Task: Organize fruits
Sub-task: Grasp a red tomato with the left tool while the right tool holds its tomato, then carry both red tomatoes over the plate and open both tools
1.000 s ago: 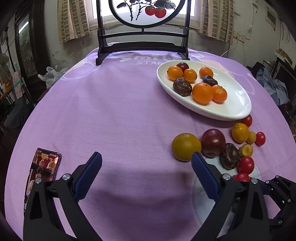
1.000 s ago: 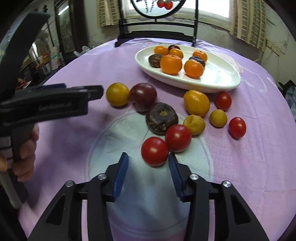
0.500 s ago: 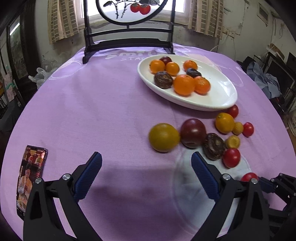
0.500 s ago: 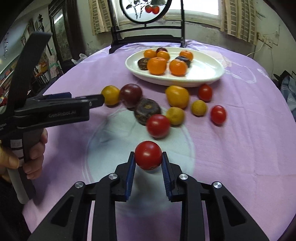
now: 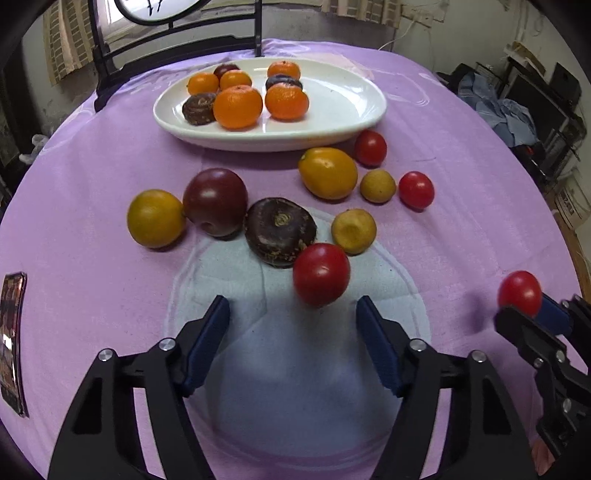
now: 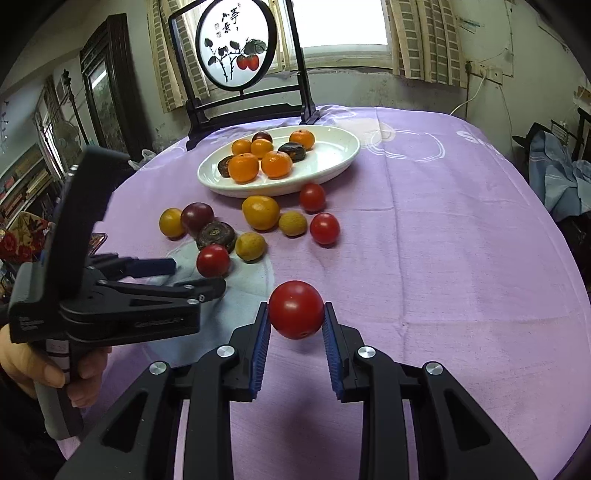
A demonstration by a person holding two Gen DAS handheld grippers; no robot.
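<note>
Lilac cloth (image 6: 443, 221) covers my bench. Upper centre: bright window (image 6: 343, 22), checked curtains (image 6: 424, 40) either side. Round painted screen (image 6: 236, 48) on dark stand before it. Stained grey wall (image 6: 369, 88). Dark cabinet (image 6: 107, 96) upper left, clutter far right.

A red tomato (image 6: 296, 309) is clamped in the right gripper (image 6: 295, 332) at lower centre; the left gripper (image 6: 184, 277), jaws closing, is seen at left.

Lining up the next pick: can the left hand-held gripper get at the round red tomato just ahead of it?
Probably yes: the left hand-held gripper, jaws closing, has the round red tomato just ahead with nothing between them.
</note>
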